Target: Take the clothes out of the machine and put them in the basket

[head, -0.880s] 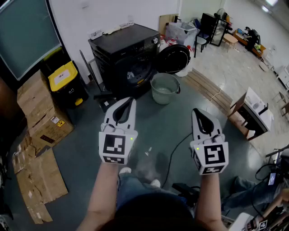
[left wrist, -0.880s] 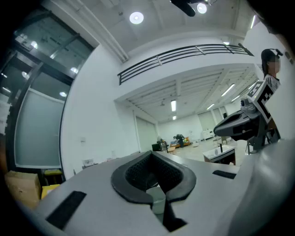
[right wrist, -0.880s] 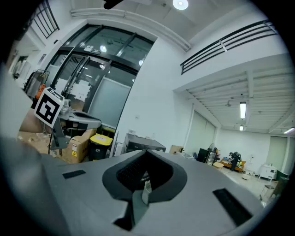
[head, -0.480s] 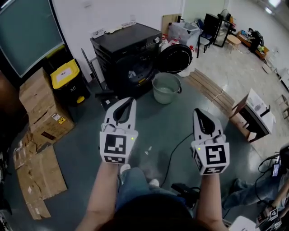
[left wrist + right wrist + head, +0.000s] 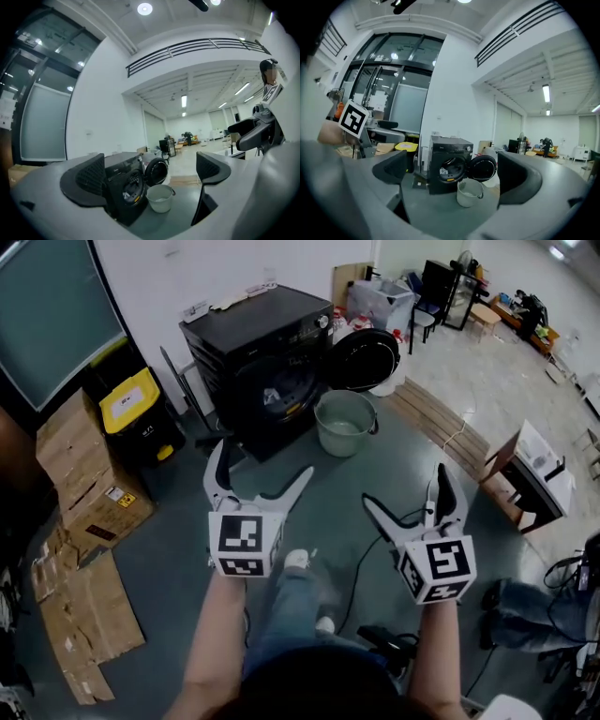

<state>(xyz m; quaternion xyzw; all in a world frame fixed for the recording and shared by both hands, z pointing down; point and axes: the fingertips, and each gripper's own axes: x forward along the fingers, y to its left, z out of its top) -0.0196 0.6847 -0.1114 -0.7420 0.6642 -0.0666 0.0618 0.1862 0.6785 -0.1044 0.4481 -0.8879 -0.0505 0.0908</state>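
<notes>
A black front-loading washing machine (image 5: 267, 348) stands against the far wall with its round door (image 5: 362, 360) swung open to the right. Pale clothes (image 5: 272, 397) show inside the drum. A pale green basket (image 5: 344, 423) sits on the floor just in front of the door. My left gripper (image 5: 261, 468) and right gripper (image 5: 405, 489) hover side by side well short of the machine, both open wide and empty. The left gripper view shows the machine (image 5: 123, 185) and basket (image 5: 159, 198) ahead, and so does the right gripper view, with machine (image 5: 449, 168) and basket (image 5: 469, 193).
A yellow-lidded bin (image 5: 131, 401) and cardboard boxes (image 5: 80, 470) stand left of the machine. Flattened cardboard (image 5: 80, 610) lies on the floor at left. A black cable (image 5: 361, 554) runs under my right hand. Wooden planks (image 5: 433, 426) and a low stand (image 5: 525, 474) lie to the right.
Both grippers' jaws, together in the earlier frames, have spread wide open. The hands sit slightly lower in view, and a foot has stepped forward between them.
</notes>
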